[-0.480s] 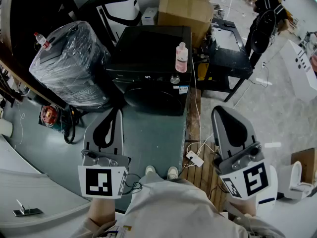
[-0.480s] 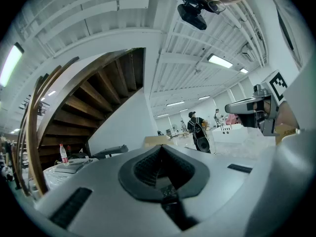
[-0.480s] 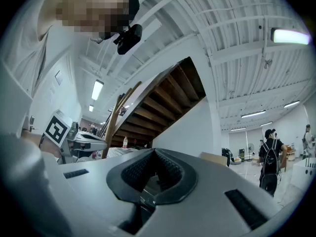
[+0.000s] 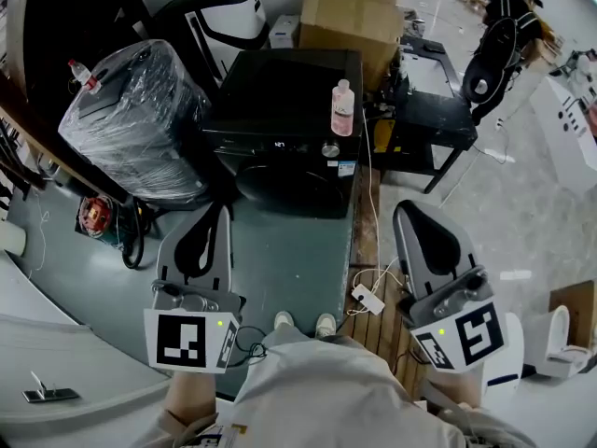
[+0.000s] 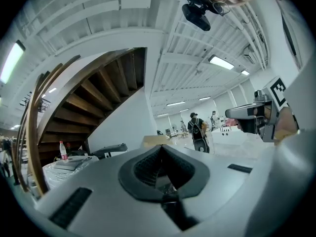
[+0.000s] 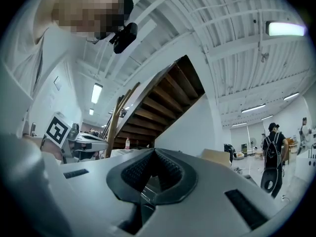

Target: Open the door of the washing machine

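Seen from the head view, a black washer (image 4: pixel 284 147) stands at 12 o'clock from the person, well beyond both grippers. Its round door (image 4: pixel 289 187) faces the person and lies flush with the front, closed. A pink bottle (image 4: pixel 342 107) stands upright on the washer's top, near the corner at 2 o'clock. A plastic-wrapped bundle (image 4: pixel 140 124) sits just beside the washer at 9 o'clock, and a cardboard box (image 4: pixel 350 17) rests behind it at 12 o'clock. The left gripper (image 4: pixel 216 213) is low in the frame at 7 o'clock, and the right gripper (image 4: pixel 410 211) is at 5 o'clock. Both point toward the washer and touch nothing. In the left gripper view the left gripper (image 5: pixel 162 152) has its jaws clenched together with nothing between them, under a wooden staircase (image 5: pixel 94 98). In the right gripper view the right gripper (image 6: pixel 154 156) is likewise closed on itself and empty. The person's shoes (image 4: pixel 298 323) show between the two grippers at 6 o'clock. A white plug block (image 4: pixel 367 299) lies on the floor beside the shoes at 3 o'clock. Another person (image 4: pixel 508 17) stands far off at 2 o'clock.
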A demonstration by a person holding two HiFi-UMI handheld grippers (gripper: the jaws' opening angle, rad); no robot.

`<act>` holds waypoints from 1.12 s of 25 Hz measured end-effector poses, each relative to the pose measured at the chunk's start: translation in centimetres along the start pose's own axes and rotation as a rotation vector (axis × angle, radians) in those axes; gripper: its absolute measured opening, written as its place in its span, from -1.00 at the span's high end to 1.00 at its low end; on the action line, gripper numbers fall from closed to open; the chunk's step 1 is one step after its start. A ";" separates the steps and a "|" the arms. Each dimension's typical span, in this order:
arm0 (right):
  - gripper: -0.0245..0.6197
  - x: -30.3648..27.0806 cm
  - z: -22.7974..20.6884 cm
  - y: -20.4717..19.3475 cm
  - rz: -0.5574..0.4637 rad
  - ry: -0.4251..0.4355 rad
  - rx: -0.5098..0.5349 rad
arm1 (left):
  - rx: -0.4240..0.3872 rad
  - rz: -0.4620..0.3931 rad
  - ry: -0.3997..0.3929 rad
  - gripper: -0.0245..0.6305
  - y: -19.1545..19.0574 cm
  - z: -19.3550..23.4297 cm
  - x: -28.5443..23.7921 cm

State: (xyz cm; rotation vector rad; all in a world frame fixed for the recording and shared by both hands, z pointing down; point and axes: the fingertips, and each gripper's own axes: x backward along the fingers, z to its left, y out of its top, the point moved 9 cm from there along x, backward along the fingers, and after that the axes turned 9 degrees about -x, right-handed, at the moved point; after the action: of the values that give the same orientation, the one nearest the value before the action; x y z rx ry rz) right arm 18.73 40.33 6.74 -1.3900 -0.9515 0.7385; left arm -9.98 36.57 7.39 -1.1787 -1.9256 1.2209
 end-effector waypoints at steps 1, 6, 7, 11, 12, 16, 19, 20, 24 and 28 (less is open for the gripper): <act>0.84 0.1 0.0 -0.1 0.004 0.002 -0.001 | 0.021 0.003 -0.004 0.86 -0.1 -0.1 0.0; 0.84 0.5 0.2 -0.5 0.028 0.011 0.004 | 0.145 0.047 -0.057 0.86 -1.0 -1.2 -0.6; 0.84 0.6 0.3 -0.5 0.030 0.019 0.011 | 0.158 0.058 -0.058 0.86 -1.2 -1.4 -0.7; 0.84 1.0 0.3 -1.3 0.040 0.033 -0.017 | 0.256 0.105 -0.056 0.85 -2.1 -1.6 -1.0; 0.84 1.0 0.1 -1.5 0.045 0.032 -0.029 | 0.290 0.119 -0.054 0.85 -2.5 -1.4 -1.1; 0.84 0.9 -0.6 -2.5 0.072 0.027 -0.047 | 0.398 0.163 -0.044 0.85 -4.2 -0.9 -1.6; 0.84 0.5 -0.9 -3.1 0.096 0.025 -0.058 | 0.469 0.193 -0.055 0.73 -5.3 -1.0 -2.2; 0.84 0.3 -1.1 -3.2 0.101 0.024 -0.059 | 0.489 0.204 -0.064 0.60 -5.7 -1.0 -2.5; 0.84 -0.9 -1.4 -4.0 0.117 0.025 -0.060 | 0.567 0.245 -0.071 0.57 -7.5 -0.9 -4.0; 0.84 -2.5 -1.9 -5.0 0.147 0.025 -0.052 | 0.693 0.275 -0.074 0.47 -9.7 -0.5 -5.8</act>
State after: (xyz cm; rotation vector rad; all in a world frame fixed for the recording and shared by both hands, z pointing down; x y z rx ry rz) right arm 18.70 36.85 11.55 -1.5230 -0.8610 0.8089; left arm -10.65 29.72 16.34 -1.0330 -1.2224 1.8925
